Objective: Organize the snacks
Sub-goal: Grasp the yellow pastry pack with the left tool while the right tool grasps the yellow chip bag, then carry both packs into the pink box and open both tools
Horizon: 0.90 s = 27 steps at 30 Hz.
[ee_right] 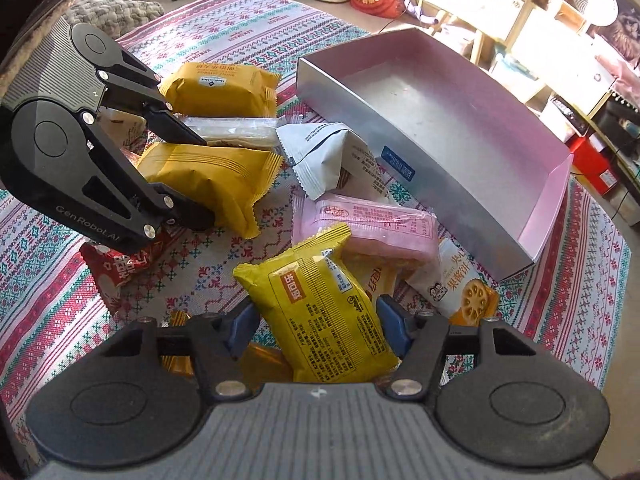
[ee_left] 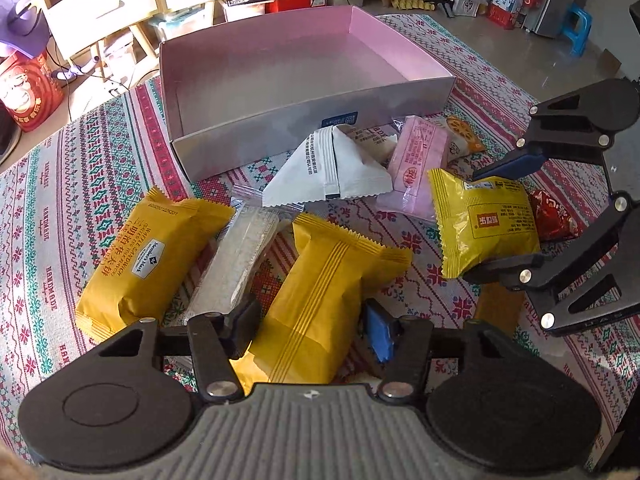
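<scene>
An open pink-lined box [ee_left: 280, 76] stands empty on the patterned cloth; it also shows in the right wrist view [ee_right: 440, 132]. My left gripper [ee_left: 312, 332] straddles an orange snack packet [ee_left: 320, 296], its pads at the packet's sides, seen also in the right wrist view [ee_right: 196, 176]. My right gripper [ee_right: 318, 328] is shut on a bright yellow packet [ee_right: 320, 316] and holds it tilted above the cloth, as the left wrist view [ee_left: 486, 220] shows. A second orange packet [ee_left: 148, 256], a clear-wrapped bar [ee_left: 236, 264], a white triangular packet [ee_left: 332, 168] and a pink packet [ee_left: 416, 164] lie between the grippers and the box.
A red packet [ee_left: 554, 216] lies by my right gripper; another red one [ee_right: 120, 268] lies under my left gripper. A lotus-print packet [ee_right: 460, 288] rests near the box wall. Shelves, storage boxes and a blue stool [ee_left: 578, 28] stand beyond the cloth.
</scene>
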Each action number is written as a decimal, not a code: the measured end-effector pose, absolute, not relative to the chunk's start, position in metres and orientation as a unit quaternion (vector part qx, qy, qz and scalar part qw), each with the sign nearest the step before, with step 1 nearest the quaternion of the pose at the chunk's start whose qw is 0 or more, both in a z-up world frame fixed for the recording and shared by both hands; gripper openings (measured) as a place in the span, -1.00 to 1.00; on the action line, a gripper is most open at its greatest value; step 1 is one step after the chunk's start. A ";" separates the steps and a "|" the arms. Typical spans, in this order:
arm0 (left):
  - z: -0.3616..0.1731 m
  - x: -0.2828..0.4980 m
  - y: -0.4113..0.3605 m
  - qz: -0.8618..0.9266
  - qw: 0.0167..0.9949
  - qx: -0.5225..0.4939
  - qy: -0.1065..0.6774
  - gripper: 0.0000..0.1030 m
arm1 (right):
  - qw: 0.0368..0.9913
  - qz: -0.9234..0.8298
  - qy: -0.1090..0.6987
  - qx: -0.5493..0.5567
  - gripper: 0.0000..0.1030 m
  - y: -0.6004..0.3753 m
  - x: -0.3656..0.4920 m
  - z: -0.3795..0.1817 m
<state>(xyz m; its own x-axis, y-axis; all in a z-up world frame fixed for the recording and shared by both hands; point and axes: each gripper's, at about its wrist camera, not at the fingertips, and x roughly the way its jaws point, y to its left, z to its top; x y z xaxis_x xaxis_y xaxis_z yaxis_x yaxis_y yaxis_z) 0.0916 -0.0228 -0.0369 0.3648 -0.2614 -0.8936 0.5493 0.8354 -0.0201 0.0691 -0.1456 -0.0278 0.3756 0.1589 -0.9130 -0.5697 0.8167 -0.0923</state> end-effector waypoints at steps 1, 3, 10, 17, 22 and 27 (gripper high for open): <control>-0.037 0.092 -0.023 -0.247 0.814 0.141 0.506 0.18 | 0.805 0.226 0.511 -0.201 0.11 -0.146 0.069 -0.028; -0.035 0.091 -0.023 -0.243 0.816 0.135 0.507 0.07 | 0.805 0.228 0.509 -0.202 0.01 -0.145 0.067 -0.028; -0.030 0.091 -0.019 -0.229 0.821 0.114 0.510 -0.08 | 0.804 0.237 0.507 -0.201 -0.30 -0.141 0.062 -0.025; -0.026 0.088 -0.016 -0.230 0.822 0.101 0.511 -0.11 | 0.811 0.242 0.504 -0.173 -0.33 -0.145 0.061 -0.014; -0.021 0.085 -0.016 -0.233 0.824 0.097 0.508 -0.12 | 0.817 0.243 0.499 -0.157 -0.33 -0.146 0.062 -0.007; -0.013 0.083 -0.013 -0.237 0.826 0.087 0.504 -0.12 | 0.825 0.247 0.489 -0.142 -0.33 -0.148 0.063 0.003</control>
<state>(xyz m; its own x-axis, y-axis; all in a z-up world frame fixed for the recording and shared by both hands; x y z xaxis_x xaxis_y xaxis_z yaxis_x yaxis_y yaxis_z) 0.0831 -0.0127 -0.0135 0.3802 -0.3039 -0.8736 0.4791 0.8726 -0.0950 0.0627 -0.1478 0.0030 0.4004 0.2681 -0.8762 -0.5456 0.8380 0.0071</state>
